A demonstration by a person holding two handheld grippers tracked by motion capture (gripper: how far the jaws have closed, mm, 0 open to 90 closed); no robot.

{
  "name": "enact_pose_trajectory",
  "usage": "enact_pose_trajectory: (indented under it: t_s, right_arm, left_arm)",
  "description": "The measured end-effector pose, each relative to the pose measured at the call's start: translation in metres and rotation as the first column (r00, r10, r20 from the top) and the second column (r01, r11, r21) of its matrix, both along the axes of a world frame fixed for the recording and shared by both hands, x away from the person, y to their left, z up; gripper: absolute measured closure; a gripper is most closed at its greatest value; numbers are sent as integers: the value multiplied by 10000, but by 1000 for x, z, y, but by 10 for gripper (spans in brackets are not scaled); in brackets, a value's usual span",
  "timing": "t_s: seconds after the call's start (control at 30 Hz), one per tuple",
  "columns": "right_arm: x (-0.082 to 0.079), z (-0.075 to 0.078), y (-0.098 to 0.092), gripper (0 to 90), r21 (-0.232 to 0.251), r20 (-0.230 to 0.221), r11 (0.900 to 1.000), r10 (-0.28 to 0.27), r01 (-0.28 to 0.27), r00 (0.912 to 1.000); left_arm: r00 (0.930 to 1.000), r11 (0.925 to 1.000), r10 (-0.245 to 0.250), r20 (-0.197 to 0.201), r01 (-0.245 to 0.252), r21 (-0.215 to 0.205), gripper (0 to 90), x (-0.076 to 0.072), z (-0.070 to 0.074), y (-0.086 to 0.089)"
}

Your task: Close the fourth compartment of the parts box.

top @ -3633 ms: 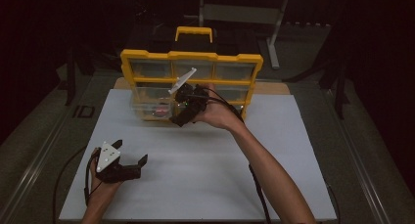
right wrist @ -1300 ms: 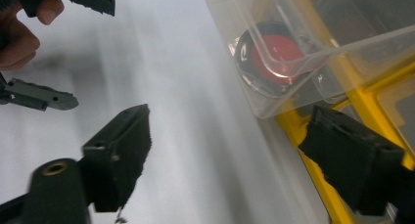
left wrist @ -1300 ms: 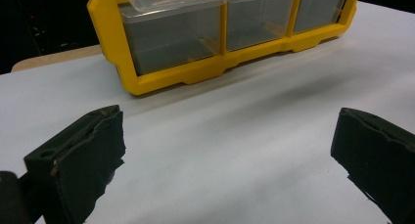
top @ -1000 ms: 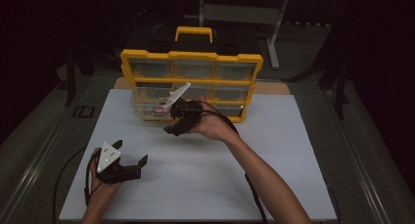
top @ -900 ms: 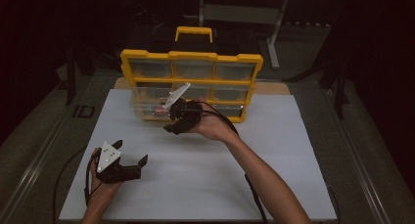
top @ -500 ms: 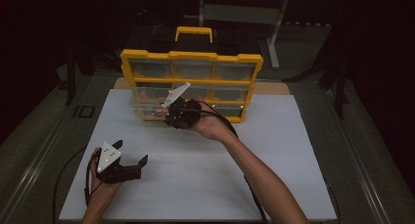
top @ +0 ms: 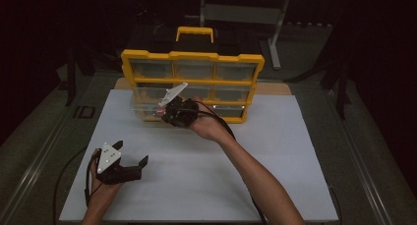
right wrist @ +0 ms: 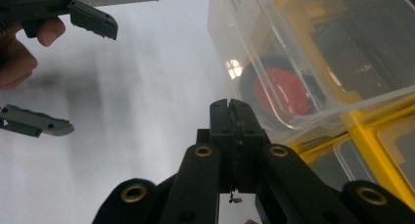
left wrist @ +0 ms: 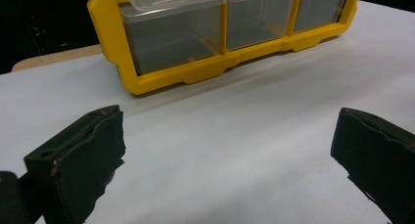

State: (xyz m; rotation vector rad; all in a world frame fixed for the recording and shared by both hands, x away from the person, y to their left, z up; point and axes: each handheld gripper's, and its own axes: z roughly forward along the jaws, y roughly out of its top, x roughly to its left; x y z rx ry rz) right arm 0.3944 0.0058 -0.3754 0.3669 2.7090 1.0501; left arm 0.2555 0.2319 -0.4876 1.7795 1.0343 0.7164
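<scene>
Dim workbench seen from above, person w/ a two-jaw claw in each hand.

Right claw [right wrist: 229, 102]: held up at the lower-left part of a yellow organiser [top: 192, 55] that stands upright on the white table [top: 196, 185]. Its jaws have just been closing and are now pressed flat together, narrow as they go. Nothing visible btwn the pads. Just past the tips, up and to the right in the right gripper view, sits a clear drawer [right wrist: 254, 43], pulled partway out of its slot. The tips lie right beside the drawer's near corner; can't tell if they touch it. Inside the drawer, beyond the tips, lies a round red-and-black part [right wrist: 281, 92].

Left claw [top: 132, 154]: low over the table, well apart from the organiser, near the person's edge. Jaws stand wide, nothing btwn them, only bare white surface. The organiser's bottom row is ahead of it and above, w/ the pulled-out drawer at the top of the left gripper view.

Progress, as a judgement: the drawer is already partly out, so opening looks done or nearly so. The round part is still in the drawer and neither claw holds anything, so the pick looks not yet made. Prob. left to do: reopen the right claw, reach into the drawer, take the part, bring it to the table; the left claw seems to be waiting.
</scene>
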Motion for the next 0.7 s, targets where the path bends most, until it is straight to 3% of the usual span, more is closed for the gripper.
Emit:
enact_pose_trajectory:
  t_s: [0.7]
  right_arm:
    - [8,-5,4,893,198,-160,9993,-305,308,9994]
  left_arm:
    - [10000,10000,4,-7,-4,30,1,0,0,0]
